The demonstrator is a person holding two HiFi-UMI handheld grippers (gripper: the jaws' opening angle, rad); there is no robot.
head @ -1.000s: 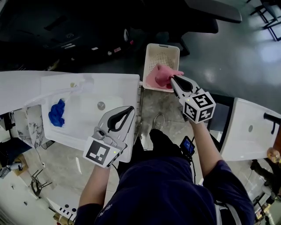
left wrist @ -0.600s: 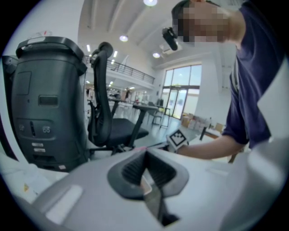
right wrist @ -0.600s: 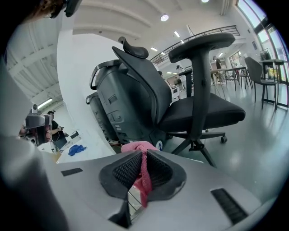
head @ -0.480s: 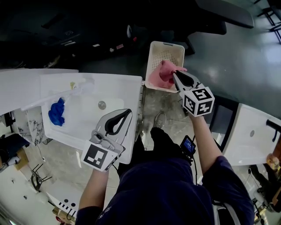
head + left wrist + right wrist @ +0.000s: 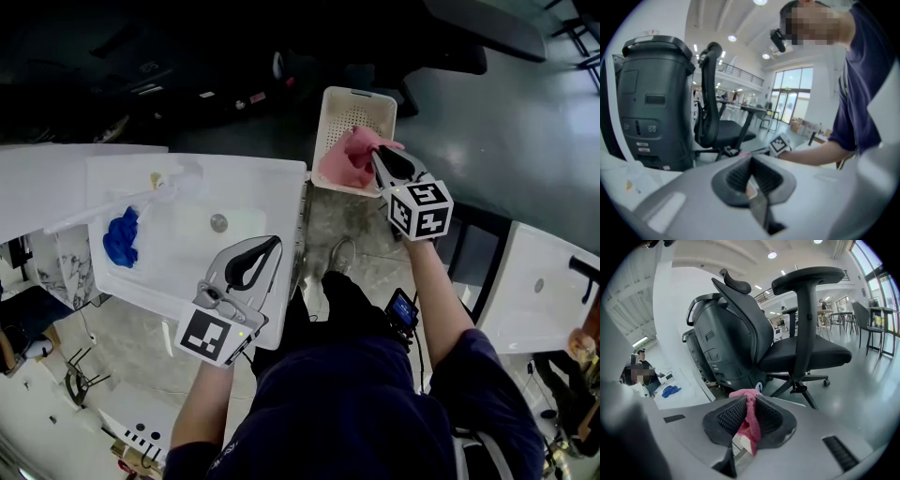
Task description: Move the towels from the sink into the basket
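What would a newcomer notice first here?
The pink cloth towel stands out, pinched in the right gripper and hanging over the white perforated plastic basket beside the sink. Next comes the bright blue towel, lying crumpled at the left side of the white sink.

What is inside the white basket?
Far end of the basket: bare perforated floor. The pink towel, clamped in the right gripper, covers the near half; anything beneath is hidden.
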